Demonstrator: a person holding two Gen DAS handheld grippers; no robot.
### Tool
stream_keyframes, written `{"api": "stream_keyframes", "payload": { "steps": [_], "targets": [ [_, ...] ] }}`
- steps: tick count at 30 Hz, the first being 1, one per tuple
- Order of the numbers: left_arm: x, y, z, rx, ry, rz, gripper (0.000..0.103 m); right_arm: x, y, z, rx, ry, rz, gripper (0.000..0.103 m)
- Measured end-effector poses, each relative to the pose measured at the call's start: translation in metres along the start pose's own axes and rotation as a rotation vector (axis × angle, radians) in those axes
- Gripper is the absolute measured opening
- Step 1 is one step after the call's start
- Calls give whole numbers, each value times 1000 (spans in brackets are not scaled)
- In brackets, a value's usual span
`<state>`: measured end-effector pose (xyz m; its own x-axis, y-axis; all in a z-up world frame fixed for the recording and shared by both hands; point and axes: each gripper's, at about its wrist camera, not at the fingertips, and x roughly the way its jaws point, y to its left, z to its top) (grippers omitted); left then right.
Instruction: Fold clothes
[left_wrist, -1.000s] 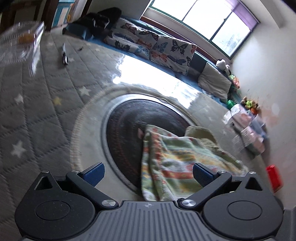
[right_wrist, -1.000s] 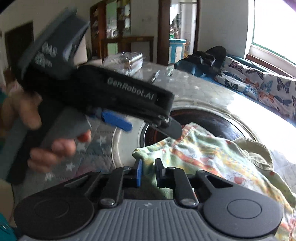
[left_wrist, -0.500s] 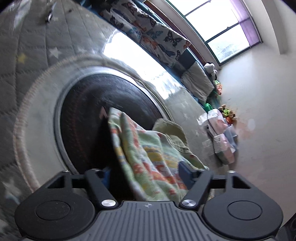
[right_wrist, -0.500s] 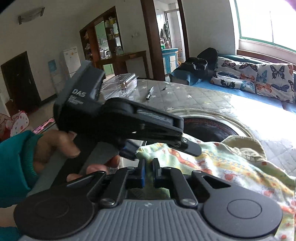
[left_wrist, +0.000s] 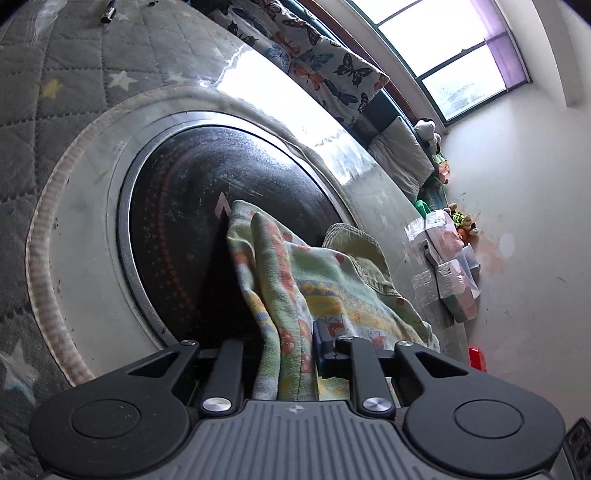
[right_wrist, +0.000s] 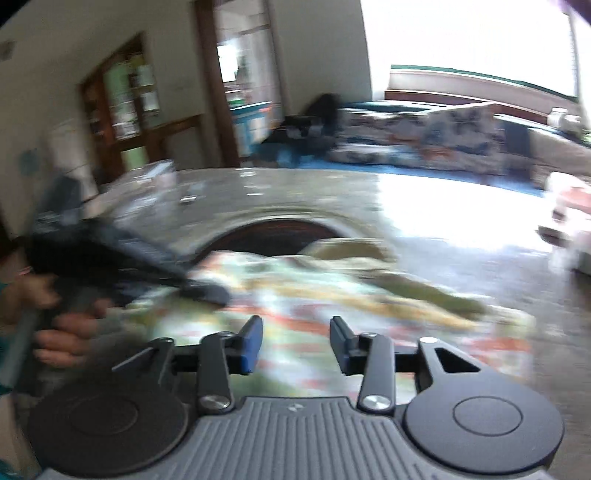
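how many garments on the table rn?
2 visible: a colourful patterned knit garment across the dark round inset, its edge between the left claw fingers; an olive-green corduroy garment behind it. More may be hidden underneath.

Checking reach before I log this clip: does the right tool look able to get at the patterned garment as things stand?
Probably yes. The right tool has its jaws opening just above the patterned garment, with nothing between them. The left tool is off at the cloth's other edge, closing on a fold, not in the way.
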<state>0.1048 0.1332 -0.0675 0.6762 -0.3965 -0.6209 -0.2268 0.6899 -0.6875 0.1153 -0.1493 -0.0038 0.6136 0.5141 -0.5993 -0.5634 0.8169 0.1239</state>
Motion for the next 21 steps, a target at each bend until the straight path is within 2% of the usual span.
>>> {"api": "stream_keyframes", "payload": {
  "steps": [1,2,6,8,9,13,15,18,20,21],
  "targets": [
    [0,-1,0,3,0,2,20,1,-12,-1,21,-1,-37,44],
    [0,-1,0,5,0,5,20,2,-24,-2,43,-1,-73,52],
    [1,-4,0,10,2,20,21,5,-68,-9,140,-8,-188,60],
    [2,-5,1,17,3,28,22,7,-86,-13,187,-14,-227,70],
    [2,-6,1,23,2,30,22,8,-93,-16,207,-17,-241,71],
    [3,-8,1,48,-1,38,20,14,-111,-25,293,-5,-217,71],
    [3,-10,1,64,-2,44,20,17,-110,-29,291,-12,-203,71],
    [3,-14,1,97,-5,55,20,21,-101,-27,282,-13,-153,54],
    [3,-17,1,118,-12,62,19,23,-92,-24,272,-11,-141,30],
    [3,-19,1,130,-16,68,18,24,-90,-24,273,-13,-141,25]
  ]
}}
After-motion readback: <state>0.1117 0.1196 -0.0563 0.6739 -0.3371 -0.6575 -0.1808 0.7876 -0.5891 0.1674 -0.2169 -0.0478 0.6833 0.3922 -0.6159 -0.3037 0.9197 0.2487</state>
